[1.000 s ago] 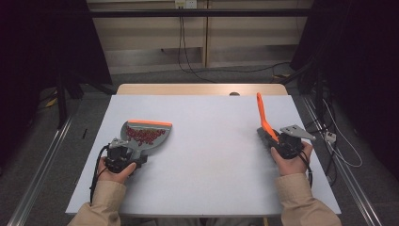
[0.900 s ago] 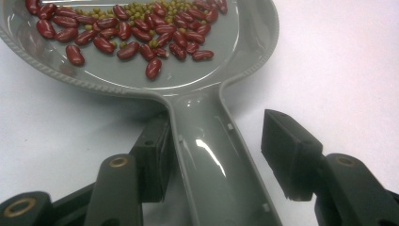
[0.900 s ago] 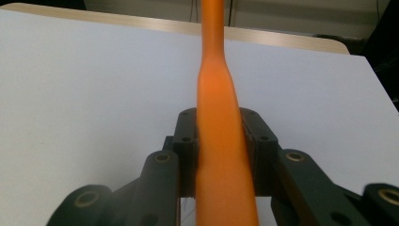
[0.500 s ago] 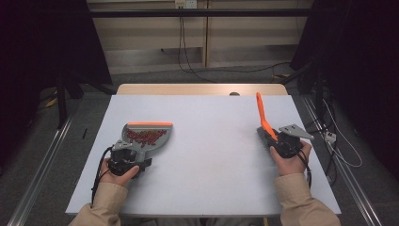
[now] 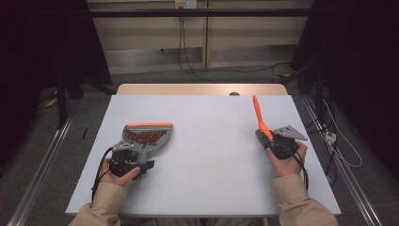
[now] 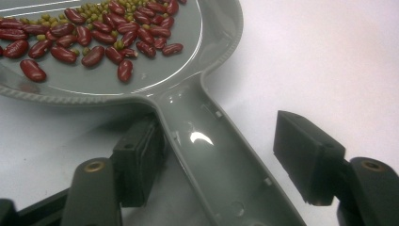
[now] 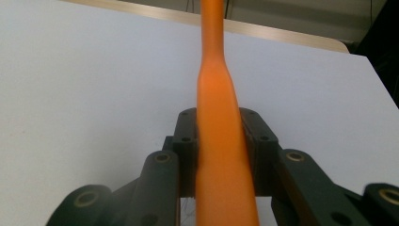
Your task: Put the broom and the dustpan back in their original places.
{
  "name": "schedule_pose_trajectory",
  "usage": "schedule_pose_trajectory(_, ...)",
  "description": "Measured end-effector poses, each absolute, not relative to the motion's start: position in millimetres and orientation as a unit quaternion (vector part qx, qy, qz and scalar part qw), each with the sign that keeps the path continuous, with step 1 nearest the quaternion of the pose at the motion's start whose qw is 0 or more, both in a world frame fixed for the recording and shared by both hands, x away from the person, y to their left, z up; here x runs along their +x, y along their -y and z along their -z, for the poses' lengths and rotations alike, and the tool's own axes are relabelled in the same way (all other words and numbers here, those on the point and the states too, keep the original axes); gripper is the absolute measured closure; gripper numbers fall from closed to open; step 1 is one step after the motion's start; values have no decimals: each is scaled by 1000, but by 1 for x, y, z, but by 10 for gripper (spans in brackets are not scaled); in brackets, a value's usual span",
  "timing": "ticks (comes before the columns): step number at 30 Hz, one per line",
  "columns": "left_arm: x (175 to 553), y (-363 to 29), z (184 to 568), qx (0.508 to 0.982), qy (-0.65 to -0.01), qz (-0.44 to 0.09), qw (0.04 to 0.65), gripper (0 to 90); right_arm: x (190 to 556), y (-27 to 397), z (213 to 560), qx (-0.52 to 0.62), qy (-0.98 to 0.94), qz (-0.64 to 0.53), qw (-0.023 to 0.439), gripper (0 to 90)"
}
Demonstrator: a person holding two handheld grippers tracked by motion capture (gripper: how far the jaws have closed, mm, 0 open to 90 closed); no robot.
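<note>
The left gripper (image 6: 221, 155) has just been opening its fingers (image 6: 136, 160); the grey dustpan (image 5: 147, 137) handle lies between them, now released on the counter (image 5: 211, 160), lower left. The right gripper (image 7: 219, 141) clamps one orange brush handle (image 5: 259, 120), right side. One dustpan, many beans (image 6: 94, 33).

One grey dustpan (image 5: 147, 136) holding many red beans (image 6: 94, 35), one orange brush (image 5: 260, 120), two grippers.
</note>
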State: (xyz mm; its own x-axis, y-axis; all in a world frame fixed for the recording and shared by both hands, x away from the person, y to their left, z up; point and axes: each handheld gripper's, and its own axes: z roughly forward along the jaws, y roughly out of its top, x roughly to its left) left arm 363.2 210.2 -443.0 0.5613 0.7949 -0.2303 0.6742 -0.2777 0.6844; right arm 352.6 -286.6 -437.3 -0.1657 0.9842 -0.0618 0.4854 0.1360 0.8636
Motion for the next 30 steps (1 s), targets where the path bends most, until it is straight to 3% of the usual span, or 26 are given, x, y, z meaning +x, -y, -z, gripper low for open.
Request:
schedule_pose_trajectory(13,363,-215,439,784,-466,-88,399,251,353,269,439,542,-676,-383,321,669)
schedule_pose_trajectory(18,362,-220,435,774,-470,-101,412,166,351,263,433,528,-662,-455,276,452)
schedule_pose_trajectory(30,358,-227,427,765,-428,-118,467,71,337,271,438,516,-677,-473,226,297)
